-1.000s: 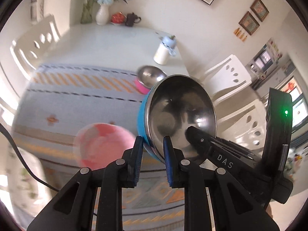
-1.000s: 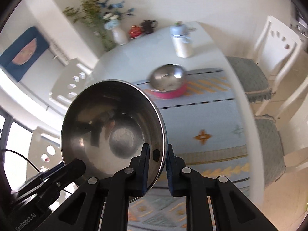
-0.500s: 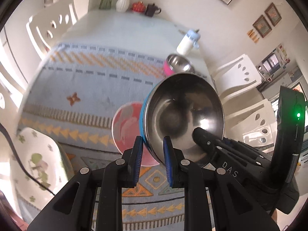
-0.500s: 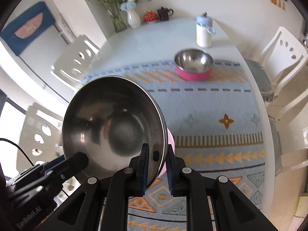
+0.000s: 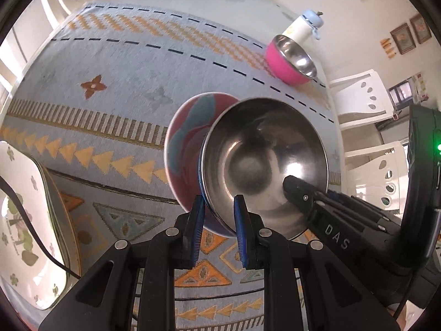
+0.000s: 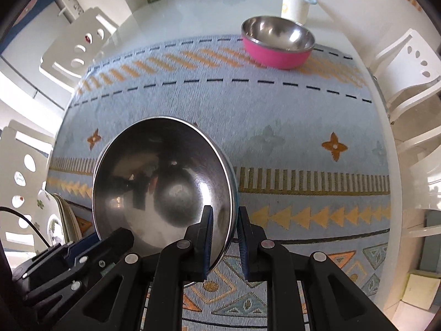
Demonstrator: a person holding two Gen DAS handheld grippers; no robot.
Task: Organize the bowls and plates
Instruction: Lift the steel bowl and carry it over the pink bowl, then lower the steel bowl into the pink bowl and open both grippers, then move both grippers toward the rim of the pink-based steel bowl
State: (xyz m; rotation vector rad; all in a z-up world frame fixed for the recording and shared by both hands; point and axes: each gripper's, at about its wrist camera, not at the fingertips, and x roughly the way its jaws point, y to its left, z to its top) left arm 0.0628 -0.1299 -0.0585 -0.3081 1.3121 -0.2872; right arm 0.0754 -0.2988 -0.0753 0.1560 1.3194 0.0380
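Steel bowl [image 5: 264, 162]: blue-sided, tilted, held over pink plate [image 5: 187, 149] on patterned cloth [image 5: 124, 88]; left gripper [image 5: 217, 220] and right gripper [image 6: 223, 233] each clenched on opposite rims, likely sharing its weight for placing; pink bowl [image 6: 278, 44] well apart.

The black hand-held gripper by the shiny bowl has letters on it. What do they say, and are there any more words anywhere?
"DAS", in pale letters on the right hand-held gripper, seen from the left wrist view.
The white bottle carries a small yellow mark, too small to read.
The wall pictures are too blurred to read.
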